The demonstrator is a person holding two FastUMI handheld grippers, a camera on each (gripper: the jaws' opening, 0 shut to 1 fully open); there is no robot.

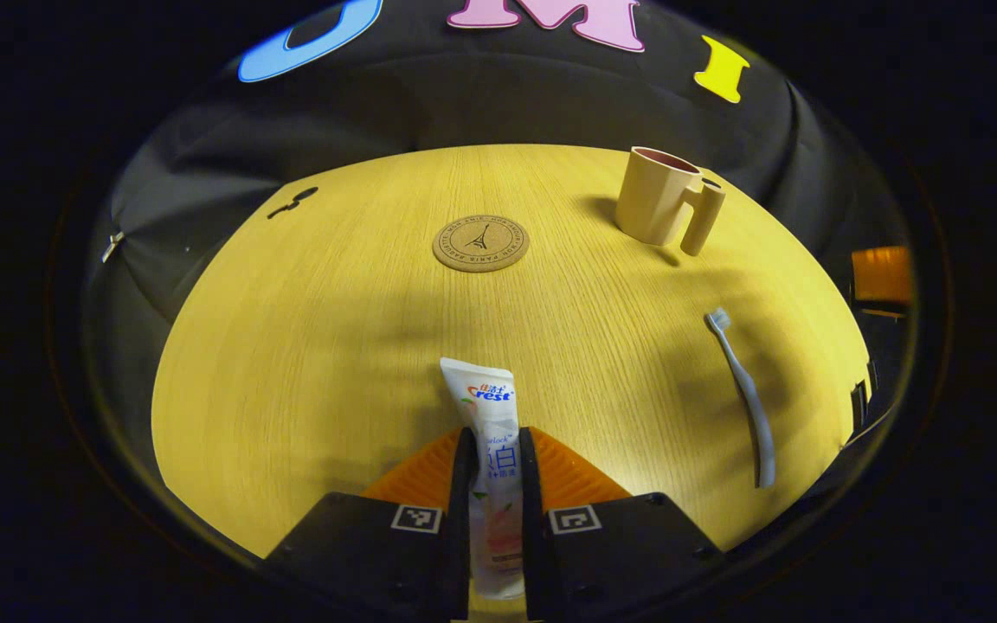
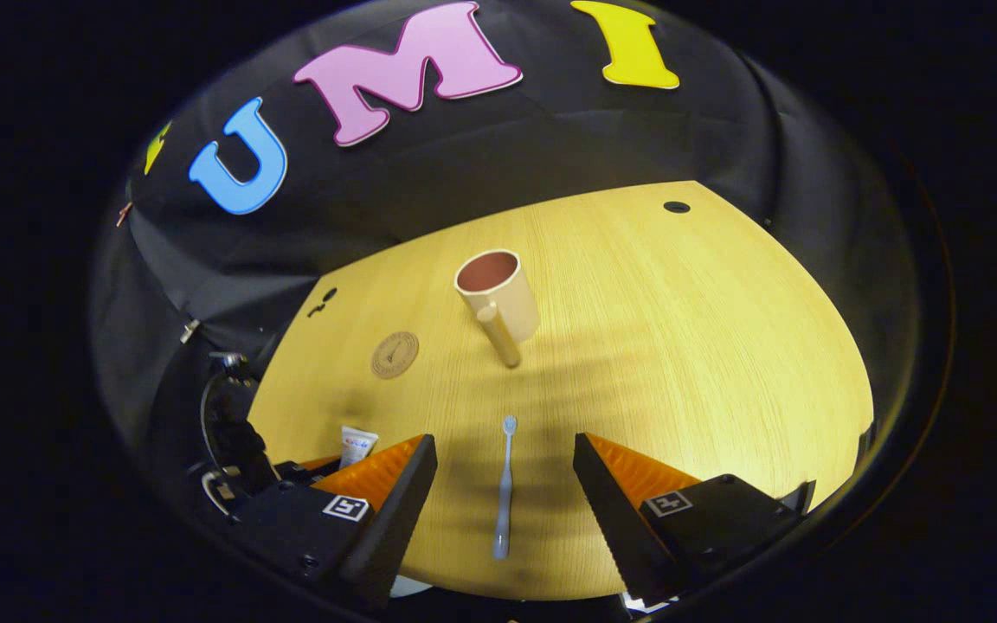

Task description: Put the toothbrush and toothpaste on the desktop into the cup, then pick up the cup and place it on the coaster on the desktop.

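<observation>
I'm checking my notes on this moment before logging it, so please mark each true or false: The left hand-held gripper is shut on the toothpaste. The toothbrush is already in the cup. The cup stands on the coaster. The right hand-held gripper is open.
1. The left hand-held gripper is shut on the toothpaste: true.
2. The toothbrush is in the cup: false; it lies flat on the table, between the right gripper's fingers.
3. The cup stands on the coaster: false; they are apart and the coaster is bare.
4. The right hand-held gripper is open: true.
</observation>
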